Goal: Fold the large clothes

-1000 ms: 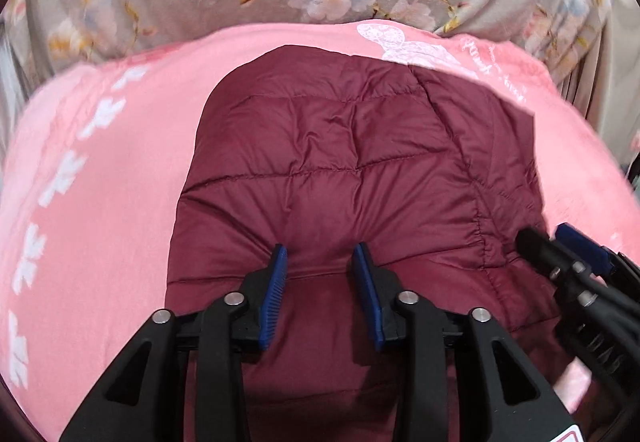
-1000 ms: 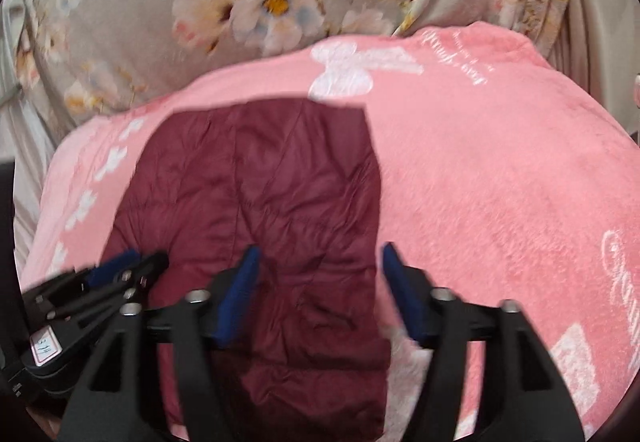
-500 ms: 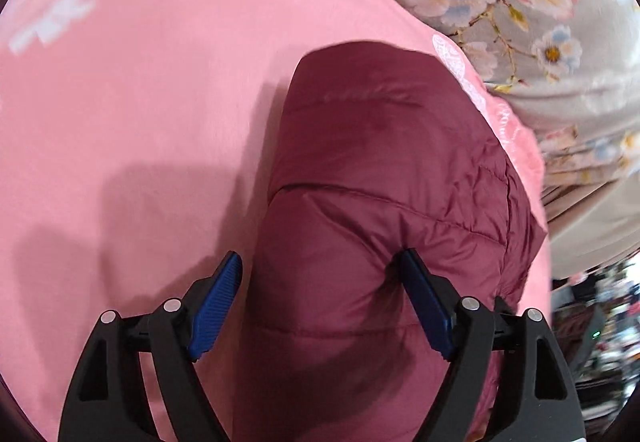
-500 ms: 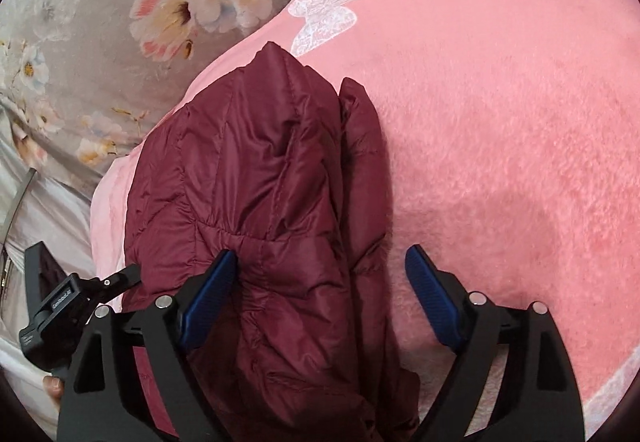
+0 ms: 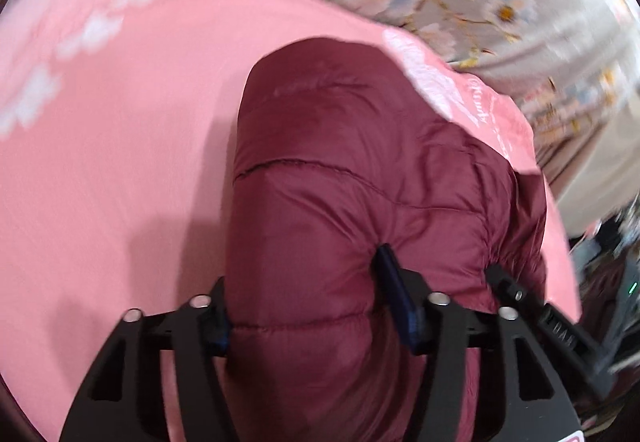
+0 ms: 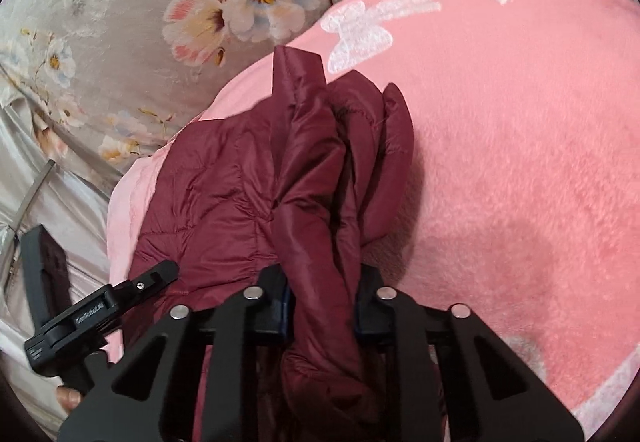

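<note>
A maroon quilted jacket [image 5: 360, 178] lies folded into a thick bundle on a pink fleece blanket [image 5: 120, 162]. My left gripper [image 5: 308, 314] straddles the near end of its puffy fold. Its jaws are closing, the right pad [image 5: 396, 302] dents the fabric and the left pad is half hidden behind the jacket's edge. In the right wrist view the jacket [image 6: 240, 182] shows its stacked layers edge-on. My right gripper [image 6: 322, 308] is closing narrowly on those bunched layers. Each gripper shows in the other's view: right gripper [image 5: 532, 306], left gripper [image 6: 100, 314].
The pink blanket [image 6: 520, 162] spreads wide to the right of the jacket. Grey floral bedding [image 6: 160, 22] lies beyond and to the left, with a metal strip [image 6: 34, 190] on it. A person's fingertip [image 6: 68, 398] shows under the left gripper. Dark clutter [image 5: 616, 282] lies past the blanket's right edge.
Both pairs of jaws stood wide around the jacket half a second ago and have since closed in on it. The right pinches the bunched layers, the left squeezes the puffy fold. Both views shifted slightly.
</note>
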Available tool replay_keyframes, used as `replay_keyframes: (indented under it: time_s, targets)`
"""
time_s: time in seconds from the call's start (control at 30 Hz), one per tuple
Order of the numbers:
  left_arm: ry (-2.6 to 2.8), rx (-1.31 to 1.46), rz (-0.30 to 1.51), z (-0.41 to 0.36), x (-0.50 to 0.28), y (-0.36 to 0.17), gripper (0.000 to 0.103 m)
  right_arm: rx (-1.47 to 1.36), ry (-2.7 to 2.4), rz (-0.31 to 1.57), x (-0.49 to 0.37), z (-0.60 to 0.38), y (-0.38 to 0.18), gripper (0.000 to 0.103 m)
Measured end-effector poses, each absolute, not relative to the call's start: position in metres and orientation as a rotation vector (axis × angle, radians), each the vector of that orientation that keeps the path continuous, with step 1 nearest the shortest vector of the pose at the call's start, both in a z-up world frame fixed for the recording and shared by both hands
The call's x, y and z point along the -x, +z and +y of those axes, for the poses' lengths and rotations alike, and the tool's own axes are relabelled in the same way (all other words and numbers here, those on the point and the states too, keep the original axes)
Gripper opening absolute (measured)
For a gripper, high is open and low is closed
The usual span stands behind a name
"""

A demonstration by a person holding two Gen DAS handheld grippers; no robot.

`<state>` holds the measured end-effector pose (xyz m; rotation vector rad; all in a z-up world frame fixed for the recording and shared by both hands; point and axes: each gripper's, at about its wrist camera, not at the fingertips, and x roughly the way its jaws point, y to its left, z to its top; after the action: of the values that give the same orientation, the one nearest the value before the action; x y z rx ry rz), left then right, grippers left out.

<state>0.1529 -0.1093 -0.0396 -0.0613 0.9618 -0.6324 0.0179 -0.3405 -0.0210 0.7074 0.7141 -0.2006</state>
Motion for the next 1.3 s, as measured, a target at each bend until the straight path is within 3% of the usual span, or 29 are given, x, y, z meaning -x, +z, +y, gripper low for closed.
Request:
replay_keyframes:
  time_s: [0.1,0.27,0.43,0.8,1.3]
  targets:
    - [-0.634,-0.045,0.842,-0.115,-0.133,-0.015,0.042,-0.618,-0.249,0.681,-0.018,-0.324,0.0,0.015]
    - [-0.593,-0.171,0.614,-0.111,-0.101,0.028,0.041,-0.467,-0.306,0.582,-0.018,-0.293,0.043,0.015]
    - [-0.546,-0.193,0.501,-0.095,-0.095,0.061,0.041,-0.386,-0.299,0.505,-0.028,-0.267,0.077,0.015]
    - [-0.472,-0.177,0.449,-0.043,-0.137,0.09,0.041,-0.315,-0.2,0.497,-0.084,-0.215,0.098,0.014]
    - [-0.387,-0.193,0.485,0.012,-0.223,0.05,0.041,-0.216,-0.107,0.599,-0.185,-0.158,0.05,0.014]
